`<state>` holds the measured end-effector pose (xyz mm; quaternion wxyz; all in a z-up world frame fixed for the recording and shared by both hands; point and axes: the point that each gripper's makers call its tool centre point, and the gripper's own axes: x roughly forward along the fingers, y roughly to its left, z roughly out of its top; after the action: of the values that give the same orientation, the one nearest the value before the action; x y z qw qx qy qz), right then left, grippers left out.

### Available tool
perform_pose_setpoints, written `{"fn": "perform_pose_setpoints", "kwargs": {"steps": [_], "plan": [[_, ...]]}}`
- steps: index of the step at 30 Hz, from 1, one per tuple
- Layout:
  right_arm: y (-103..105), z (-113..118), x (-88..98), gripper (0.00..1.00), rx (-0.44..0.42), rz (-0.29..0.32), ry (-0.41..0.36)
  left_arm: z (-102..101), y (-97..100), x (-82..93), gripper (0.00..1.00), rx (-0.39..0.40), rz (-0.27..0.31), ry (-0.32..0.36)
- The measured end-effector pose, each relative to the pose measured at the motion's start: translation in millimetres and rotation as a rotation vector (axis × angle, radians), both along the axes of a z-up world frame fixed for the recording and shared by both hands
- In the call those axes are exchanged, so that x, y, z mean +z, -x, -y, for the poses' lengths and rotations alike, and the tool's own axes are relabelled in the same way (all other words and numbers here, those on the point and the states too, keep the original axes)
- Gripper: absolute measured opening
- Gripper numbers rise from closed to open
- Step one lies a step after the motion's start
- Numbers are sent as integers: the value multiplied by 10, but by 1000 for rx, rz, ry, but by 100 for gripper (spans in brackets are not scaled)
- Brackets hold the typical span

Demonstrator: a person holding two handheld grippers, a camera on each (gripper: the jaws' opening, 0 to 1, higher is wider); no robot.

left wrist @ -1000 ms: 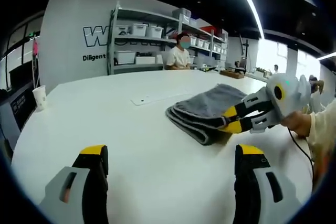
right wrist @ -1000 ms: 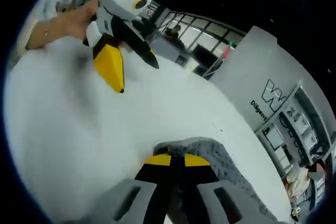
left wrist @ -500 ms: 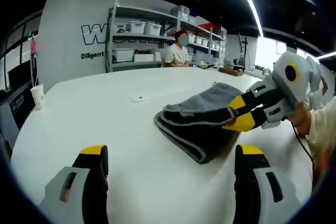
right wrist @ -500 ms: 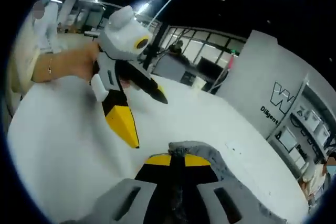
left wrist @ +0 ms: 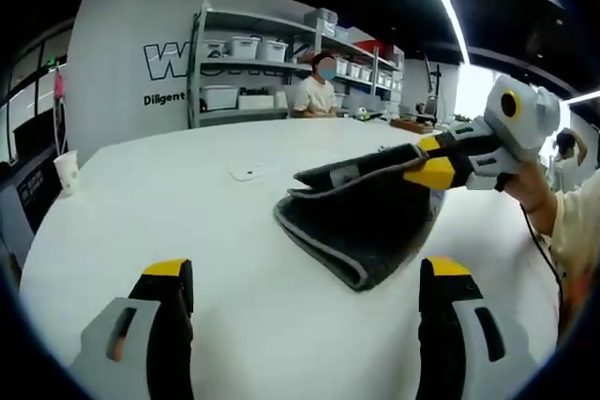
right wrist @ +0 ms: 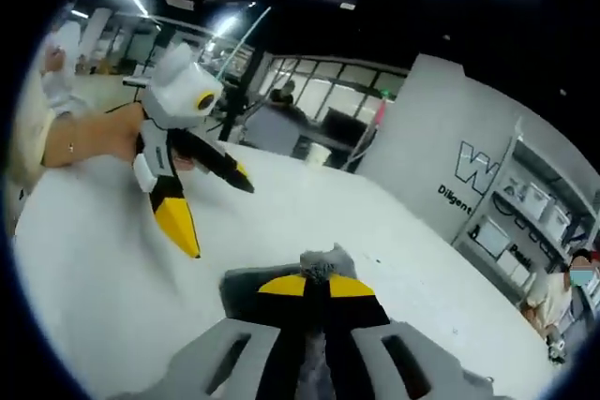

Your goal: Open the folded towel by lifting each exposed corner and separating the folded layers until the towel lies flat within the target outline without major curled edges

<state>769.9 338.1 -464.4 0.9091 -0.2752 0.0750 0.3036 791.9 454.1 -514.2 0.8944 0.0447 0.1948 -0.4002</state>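
Now: right gripper pinches the towel's top layer, left gripper spread and empty

Over the white table (left wrist: 141,185) I hold my left gripper (left wrist: 300,325) low at the bottom of the left gripper view, its two yellow-tipped jaws spread wide apart with nothing between them. My right gripper (left wrist: 427,161) comes in from the right of that view, its jaws clamped on a corner of the grey towel (left wrist: 361,222), raising the top layer off the table while the lower folds lie on the surface at centre frame.

In the right gripper view my right gripper (right wrist: 317,286) sits at bottom centre, jaws pressed together with a tuft of towel (right wrist: 323,259) poking out above the tips. My left gripper (right wrist: 202,208) hangs at upper left, held in my hand (right wrist: 103,138), jaws apart above the table (right wrist: 84,269).

Shelves (left wrist: 253,72) with bins stand against the far wall, and a person (left wrist: 317,91) sits by them.
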Motion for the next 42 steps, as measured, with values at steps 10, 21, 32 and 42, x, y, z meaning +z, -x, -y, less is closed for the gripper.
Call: {"fn": "perform_pose_setpoints", "kwargs": {"steps": [10, 21, 32, 42], "plan": [[-32, 730, 320, 0, -163, 85, -22, 17, 7, -19, 99, -3, -5, -5], [98, 1664, 796, 0, -373, 213, -29, -8, -14, -36, 99, 2, -2, -23], [308, 2639, 1075, 0, -612, 299, -30, -3, -27, -49, 98, 4, -3, -30], [392, 3381, 872, 0, -798, 284, 60, -2, -32, -59, 98, 6, -4, -35]]}}
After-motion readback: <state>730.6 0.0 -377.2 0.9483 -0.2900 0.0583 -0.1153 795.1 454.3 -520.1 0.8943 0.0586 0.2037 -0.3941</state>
